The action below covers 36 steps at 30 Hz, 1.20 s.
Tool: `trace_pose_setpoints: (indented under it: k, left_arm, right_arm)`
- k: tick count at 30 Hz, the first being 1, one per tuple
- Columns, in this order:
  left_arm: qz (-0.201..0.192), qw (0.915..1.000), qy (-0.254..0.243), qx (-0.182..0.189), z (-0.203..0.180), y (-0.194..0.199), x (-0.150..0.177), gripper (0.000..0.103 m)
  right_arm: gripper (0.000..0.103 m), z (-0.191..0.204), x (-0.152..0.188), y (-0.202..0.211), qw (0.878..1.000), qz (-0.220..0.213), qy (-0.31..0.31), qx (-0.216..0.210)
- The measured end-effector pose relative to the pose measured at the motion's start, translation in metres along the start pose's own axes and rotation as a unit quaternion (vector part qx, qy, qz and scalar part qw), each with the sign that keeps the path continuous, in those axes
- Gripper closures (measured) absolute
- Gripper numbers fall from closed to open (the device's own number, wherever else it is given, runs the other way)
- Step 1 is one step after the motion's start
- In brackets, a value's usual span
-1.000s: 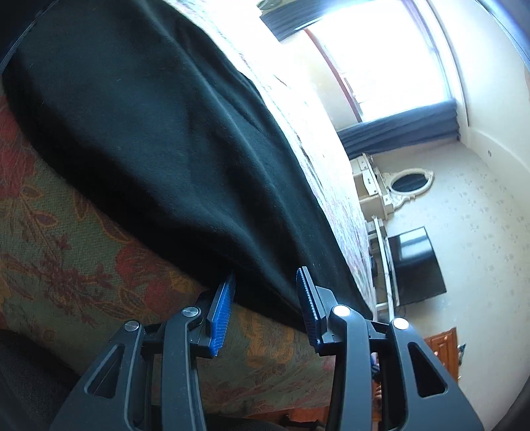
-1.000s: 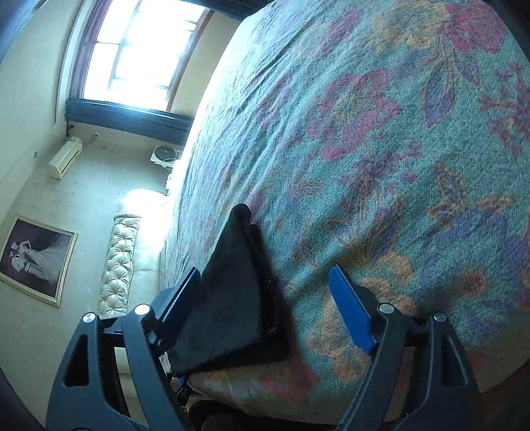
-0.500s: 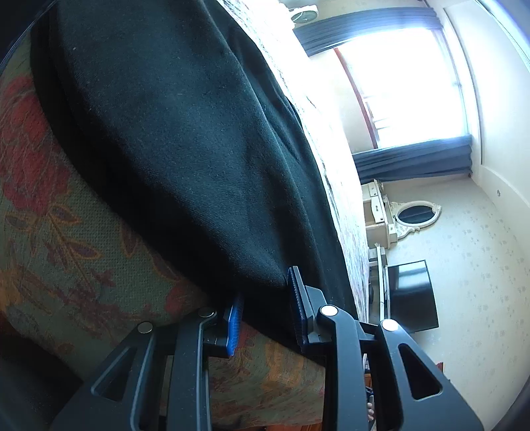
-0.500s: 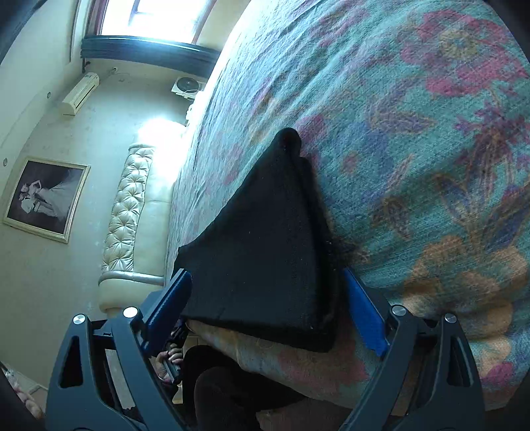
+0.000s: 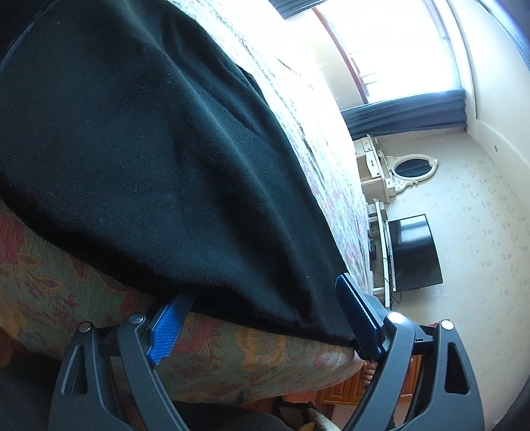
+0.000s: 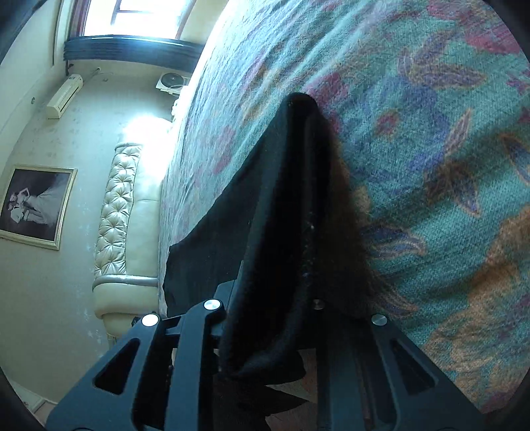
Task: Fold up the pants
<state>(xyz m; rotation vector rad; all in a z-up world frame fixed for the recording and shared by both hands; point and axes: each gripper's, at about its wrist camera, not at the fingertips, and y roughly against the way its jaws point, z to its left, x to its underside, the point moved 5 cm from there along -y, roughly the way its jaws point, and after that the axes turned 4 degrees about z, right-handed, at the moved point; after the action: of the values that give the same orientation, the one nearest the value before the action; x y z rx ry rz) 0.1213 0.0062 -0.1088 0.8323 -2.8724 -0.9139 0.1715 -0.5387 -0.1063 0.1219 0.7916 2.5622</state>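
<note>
Left wrist view: bedroom, bright window (image 5: 397,43) with dark curtain (image 5: 407,114) at top right, cream wall with an oval mirror (image 5: 412,169) over a pale dresser (image 5: 372,169), dark TV screen (image 5: 414,253) below it. I'm over a bed with a floral bedspread (image 5: 232,351), red and gold flowers on green here. The black pants (image 5: 165,149) lie spread across it, filling most of the frame, their near hem running along the bed's edge just ahead of my fingers. My left hand-held gripper (image 5: 261,318) is released: its jaws have just been opening and stand wide, blue pads on either side of the hem, the left pad tucked just under the cloth edge, the right pad beside the corner of the fabric. Neither pad presses on the cloth.

Right wrist view: same bed, bedspread (image 6: 430,149) looks teal with purple and orange flowers. Left of it a tufted cream headboard (image 6: 119,212), a framed picture (image 6: 33,205) on the wall, an air-conditioning unit (image 6: 64,96) higher up, window (image 6: 139,16) at the top. My right hand-held gripper (image 6: 275,318) is clenched on the pants (image 6: 291,215): its jaws have just been closing, and a folded end of black fabric is pinched between them, bunched over the fingers and rising to a narrow peak against the bedspread. The pads themselves are hidden under the cloth.
</note>
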Motion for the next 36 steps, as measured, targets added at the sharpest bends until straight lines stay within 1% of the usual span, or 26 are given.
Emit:
trace_pose_setpoints:
  k: [2,4,6,8,10,12,14,16,19,21,22,23,26,30,33,36]
  left_arm:
    - [0.001,1.0,0.003,-0.005,-0.001,0.005,0.0,0.018]
    - [-0.003,0.9995,-0.022,-0.021,-0.001,0.017,0.006,0.018]
    - [-0.012,0.9974,-0.056,-0.045,-0.003,0.029,0.005,0.018]
    - [-0.016,0.9951,-0.078,-0.058,-0.001,0.041,0.003,0.018]
    - [-0.027,0.993,-0.091,-0.07,0.006,0.058,-0.002,0.018]
    - [-0.04,0.9919,-0.091,-0.08,0.014,0.074,-0.01,0.018]
    - [-0.055,0.9915,-0.081,-0.086,0.029,0.091,-0.021,0.018]
    - [-0.07,0.9914,-0.06,-0.092,0.045,0.104,-0.036,0.018]
    - [-0.072,0.9928,-0.028,-0.092,0.07,0.117,-0.049,0.018]
    - [-0.085,0.9934,-0.01,-0.076,0.08,0.129,-0.052,0.018]
    - [-0.1,0.9926,-0.003,-0.069,0.086,0.137,-0.053,0.018]
    - [-0.114,0.991,0.003,-0.07,0.091,0.145,-0.055,0.018]
    - [-0.135,0.9862,0.018,-0.094,0.112,0.16,-0.063,0.018]
    - [-0.151,0.9816,0.05,-0.106,0.133,0.166,-0.078,0.018]
    - [-0.158,0.9797,0.052,-0.112,0.141,0.165,-0.087,0.018]
    - [-0.162,0.9797,0.06,-0.102,0.143,0.164,-0.094,0.018]
  right_arm:
    - [0.086,0.005,0.001,0.01,1.0,-0.023,0.001,0.001]
    - [0.086,0.013,0.004,0.014,0.999,-0.038,0.0,0.008]
    - [0.086,0.021,0.007,0.018,0.999,-0.047,0.003,0.014]
    - [0.086,0.034,0.01,0.02,0.998,-0.059,0.011,0.02]
    - [0.086,0.048,0.011,0.021,0.997,-0.069,0.017,0.02]
    - [0.086,0.06,0.011,0.023,0.996,-0.077,0.025,0.033]
    - [0.086,0.07,0.011,0.025,0.995,-0.083,0.029,0.04]
    - [0.086,0.08,0.012,0.024,0.995,-0.086,0.031,0.046]
    - [0.086,0.093,0.014,0.022,0.994,-0.091,0.031,0.056]
    - [0.086,0.1,0.016,0.019,0.993,-0.096,0.03,0.064]
    - [0.086,0.097,0.018,0.02,0.993,-0.096,0.03,0.065]
    - [0.086,0.098,0.018,0.02,0.993,-0.098,0.029,0.067]
    - [0.086,0.101,0.019,0.016,0.992,-0.102,0.023,0.07]
    - [0.086,0.103,0.021,0.01,0.991,-0.109,0.014,0.073]
    - [0.086,0.106,0.025,0.011,0.991,-0.114,0.014,0.073]
    - [0.086,0.124,0.029,0.011,0.989,-0.119,0.034,0.078]
